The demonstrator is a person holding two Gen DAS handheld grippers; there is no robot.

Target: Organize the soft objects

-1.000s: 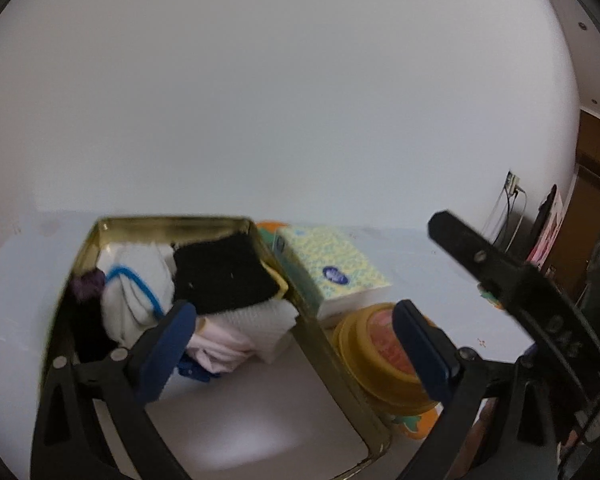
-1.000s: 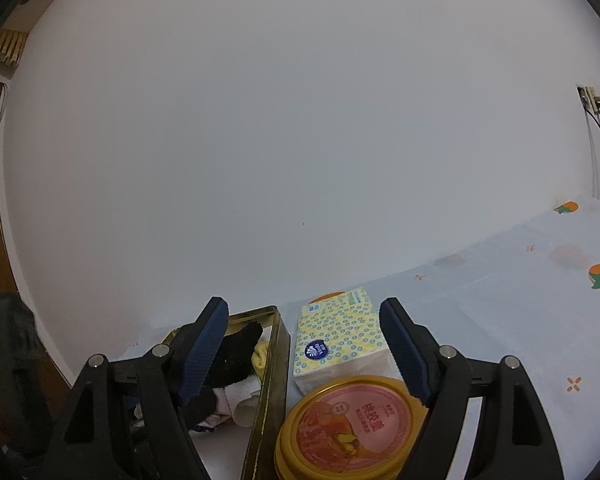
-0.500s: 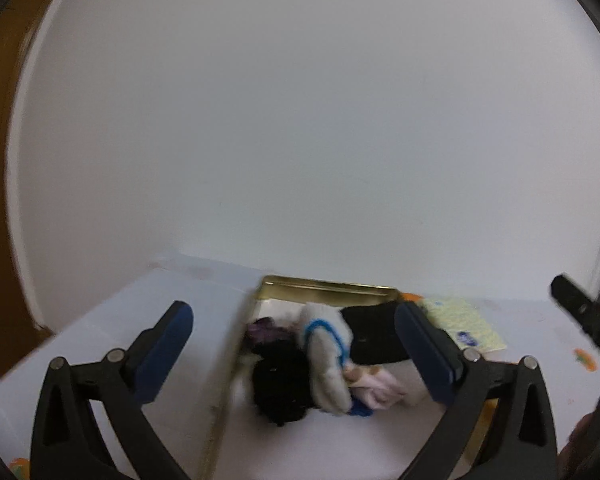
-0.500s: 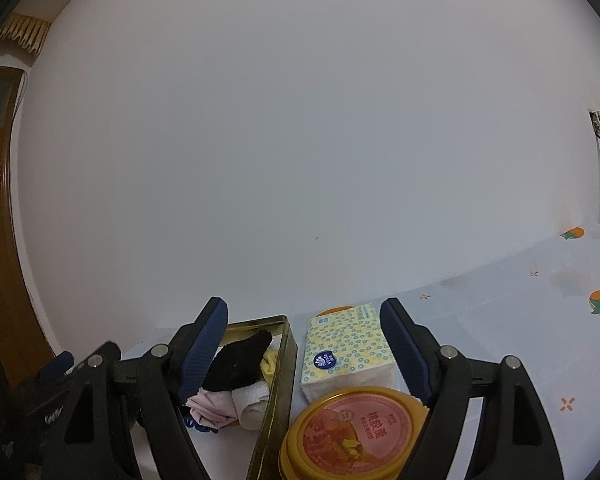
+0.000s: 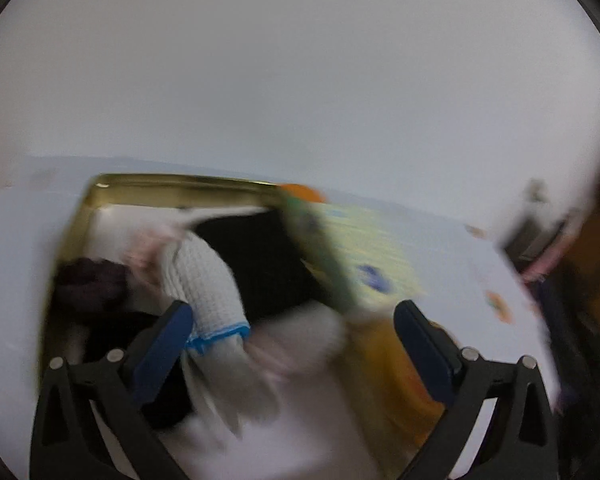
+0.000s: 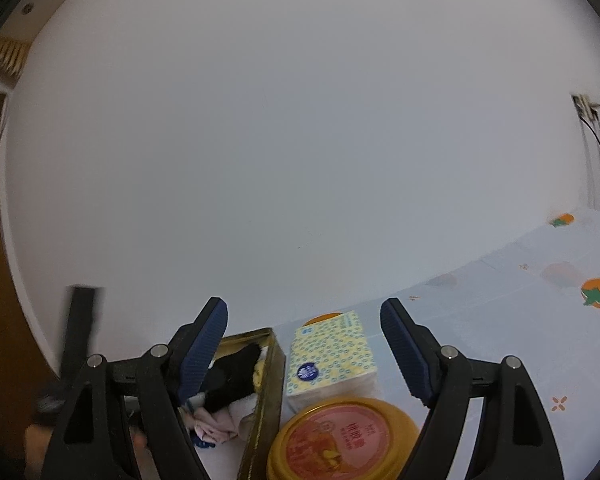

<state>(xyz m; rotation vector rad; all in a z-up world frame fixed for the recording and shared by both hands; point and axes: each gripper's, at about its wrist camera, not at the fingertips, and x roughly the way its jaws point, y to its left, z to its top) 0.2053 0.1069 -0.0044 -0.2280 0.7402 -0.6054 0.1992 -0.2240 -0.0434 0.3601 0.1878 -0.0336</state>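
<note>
Though the left wrist view is smeared with blur, the soft things are plain enough: a white sock (image 5: 204,280) with a blue cuff band, a black cloth (image 5: 260,264) and a dark bundle (image 5: 88,284) lie heaped in the gold tin (image 5: 160,182). The left gripper (image 5: 292,344) hangs over the heap, jaws wide, holding nothing; the right gripper (image 6: 304,348) is likewise spread and empty near the tissue pack (image 6: 328,356) and yellow tub (image 6: 340,440). These pieces look light, limp and easily snagged. Pinching the sock's thick ribbed middle should grip better than its loose edge.
</note>
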